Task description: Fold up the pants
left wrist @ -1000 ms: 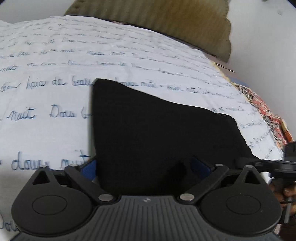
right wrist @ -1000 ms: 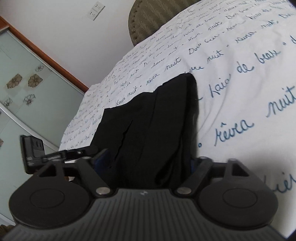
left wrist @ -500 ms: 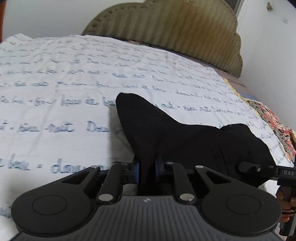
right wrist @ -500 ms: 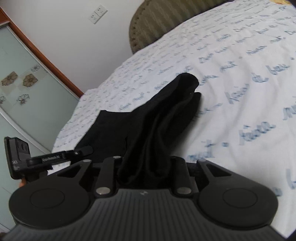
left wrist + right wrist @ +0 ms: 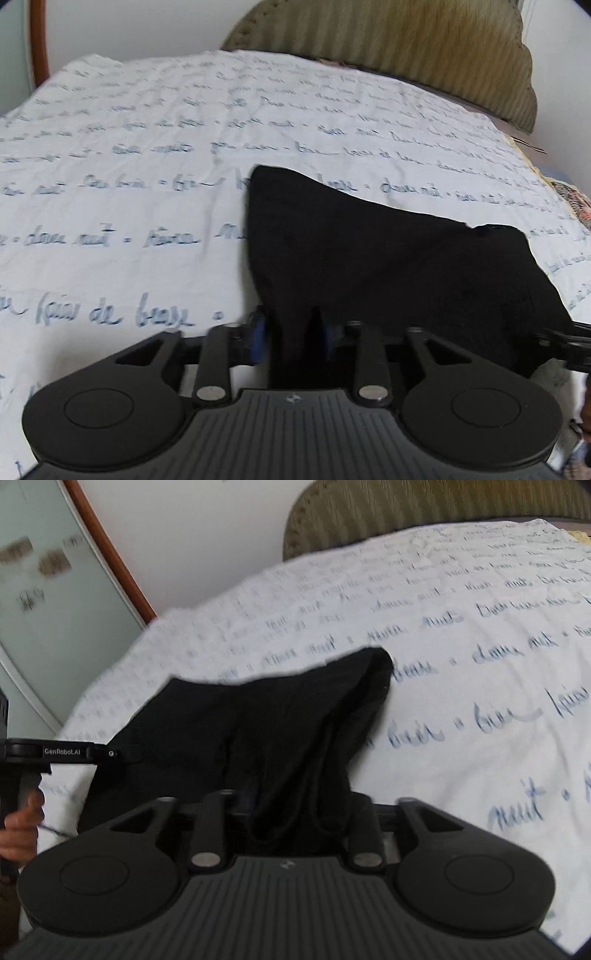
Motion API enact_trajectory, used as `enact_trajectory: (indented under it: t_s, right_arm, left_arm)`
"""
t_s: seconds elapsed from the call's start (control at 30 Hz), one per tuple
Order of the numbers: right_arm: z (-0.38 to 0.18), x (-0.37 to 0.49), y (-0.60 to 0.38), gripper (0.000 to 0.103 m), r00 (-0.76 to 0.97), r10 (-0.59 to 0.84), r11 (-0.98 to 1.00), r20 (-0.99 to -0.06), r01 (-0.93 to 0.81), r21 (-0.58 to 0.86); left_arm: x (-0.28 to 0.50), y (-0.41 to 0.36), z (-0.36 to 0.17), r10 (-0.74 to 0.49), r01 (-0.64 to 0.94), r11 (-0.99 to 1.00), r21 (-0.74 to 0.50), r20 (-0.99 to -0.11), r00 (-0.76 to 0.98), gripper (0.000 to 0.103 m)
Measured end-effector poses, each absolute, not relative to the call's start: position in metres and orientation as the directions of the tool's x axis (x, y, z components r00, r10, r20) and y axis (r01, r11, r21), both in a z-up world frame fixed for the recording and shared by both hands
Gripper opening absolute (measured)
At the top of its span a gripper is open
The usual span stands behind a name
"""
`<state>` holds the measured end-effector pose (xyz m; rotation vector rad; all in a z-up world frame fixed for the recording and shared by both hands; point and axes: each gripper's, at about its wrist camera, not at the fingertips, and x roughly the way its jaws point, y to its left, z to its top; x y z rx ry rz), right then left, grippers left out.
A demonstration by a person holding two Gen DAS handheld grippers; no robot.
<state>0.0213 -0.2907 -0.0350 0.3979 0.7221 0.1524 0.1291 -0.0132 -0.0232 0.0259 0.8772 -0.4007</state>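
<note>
The black pants (image 5: 388, 258) lie on a white bed sheet (image 5: 147, 166) printed with blue handwriting. My left gripper (image 5: 293, 332) is shut on the near edge of the pants, with cloth pinched between its blue pads. My right gripper (image 5: 291, 812) is shut on the pants (image 5: 277, 720) too, and the cloth bunches up between its fingers. The far end of the pants rests on the sheet in both views. The left gripper's body (image 5: 55, 753) shows at the left edge of the right wrist view.
An olive ribbed headboard (image 5: 424, 55) stands at the far end of the bed. A frosted glass door with a wooden frame (image 5: 55, 590) stands left of the bed. A patterned cloth (image 5: 572, 199) lies at the bed's right edge.
Both grippers closed on the near edge of the pants about half a second ago. They have since moved forward over the bed with the cloth held, and the pants spread wider.
</note>
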Motion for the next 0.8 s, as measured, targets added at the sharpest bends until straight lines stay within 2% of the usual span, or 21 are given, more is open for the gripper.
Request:
enact_trajectory:
  t_s: [0.03,0.07,0.1,0.17,0.23,0.27,0.37,0.43,0.5,0.6,0.67,0.73,0.8]
  right_arm:
    - [-0.035,0.014,-0.295,0.044,0.742,0.266,0.915,-0.615,0.007,0.404]
    - [-0.034,0.006,-0.3,0.047,0.745,0.26,0.913,-0.614,0.018,0.408]
    - [-0.03,-0.003,-0.307,0.05,0.753,0.247,0.912,-0.61,0.033,0.409]
    - [-0.017,-0.019,-0.318,0.051,0.788,0.193,0.916,-0.584,0.068,0.395]
    - [0.003,-0.028,-0.316,0.049,0.84,0.08,0.945,-0.537,0.108,0.309]
    - [0.01,-0.028,-0.312,0.049,0.859,0.07,0.956,-0.507,0.088,0.281]
    - [0.014,-0.01,-0.297,0.049,0.868,0.187,0.939,-0.461,-0.02,0.343]
    - [0.0,0.01,-0.283,0.049,0.832,0.236,0.932,-0.502,-0.049,0.358]
    - [-0.02,0.022,-0.272,0.049,0.81,0.158,0.966,-0.566,-0.008,0.257]
    - [-0.024,0.017,-0.265,0.049,0.82,0.076,0.983,-0.567,0.034,0.181]
    - [-0.011,0.004,-0.259,0.052,0.843,0.016,0.984,-0.537,0.081,0.158]
    - [-0.003,-0.014,-0.25,0.065,0.864,0.04,0.987,-0.502,0.046,0.157]
    - [-0.006,-0.021,-0.24,0.072,0.856,0.049,0.992,-0.515,0.02,0.128]
  left_arm:
    - [0.127,-0.01,-0.022,-0.301,0.333,0.936,-0.115,-0.749,0.59,0.059]
    - [0.125,-0.007,-0.02,-0.254,0.301,0.951,-0.075,-0.746,0.616,0.074]
    - [0.122,-0.003,-0.016,-0.224,0.282,0.958,-0.046,-0.734,0.642,0.078]
    - [0.115,-0.001,-0.007,-0.181,0.259,0.966,0.005,-0.704,0.687,0.076]
    - [0.108,-0.008,0.003,-0.132,0.243,0.967,0.076,-0.669,0.732,0.076]
    - [0.104,-0.015,0.007,-0.127,0.25,0.964,0.095,-0.658,0.742,0.076]
    - [0.096,-0.034,0.009,-0.146,0.291,0.95,0.115,-0.661,0.737,0.076]
    - [0.09,-0.048,0.003,-0.127,0.292,0.947,0.137,-0.672,0.729,0.076]
    - [0.087,-0.057,-0.006,-0.117,0.303,0.94,0.156,-0.687,0.717,0.076]
    - [0.081,-0.066,-0.019,-0.086,0.305,0.932,0.194,-0.701,0.708,0.076]
    - [0.076,-0.07,-0.02,-0.064,0.292,0.931,0.22,-0.688,0.723,0.076]
    - [0.073,-0.071,-0.019,-0.063,0.28,0.936,0.212,-0.684,0.727,0.076]
    - [0.072,-0.069,-0.018,-0.073,0.272,0.945,0.182,-0.693,0.717,0.076]
